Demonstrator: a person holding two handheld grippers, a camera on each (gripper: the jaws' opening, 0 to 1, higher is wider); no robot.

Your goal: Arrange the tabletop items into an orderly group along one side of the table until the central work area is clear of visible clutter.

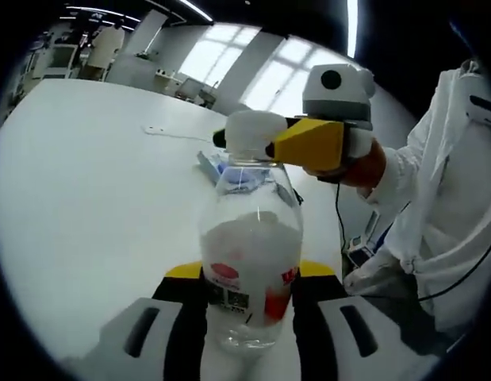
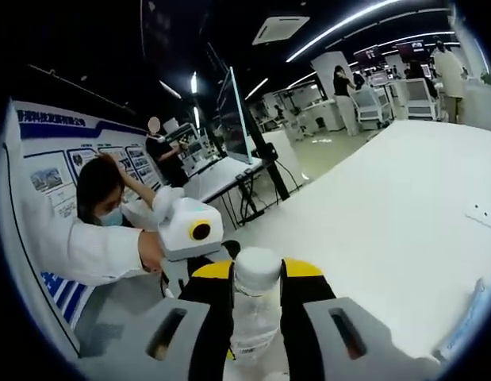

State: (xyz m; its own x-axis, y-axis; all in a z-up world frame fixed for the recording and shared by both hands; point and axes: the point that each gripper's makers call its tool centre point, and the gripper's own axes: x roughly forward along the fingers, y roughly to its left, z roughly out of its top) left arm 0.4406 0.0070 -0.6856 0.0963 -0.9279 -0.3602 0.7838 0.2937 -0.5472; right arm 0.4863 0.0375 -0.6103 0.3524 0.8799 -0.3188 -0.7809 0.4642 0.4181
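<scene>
Here I have the left tool clamped on the body of a clear bottle above the white worktop, the right tool clamped on its cap.

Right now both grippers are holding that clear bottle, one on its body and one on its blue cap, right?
Nearly. The cap is white, not blue, as the left gripper view shows. The left gripper does hold the clear bottle's body, and the right gripper is closed around the cap end.
</scene>
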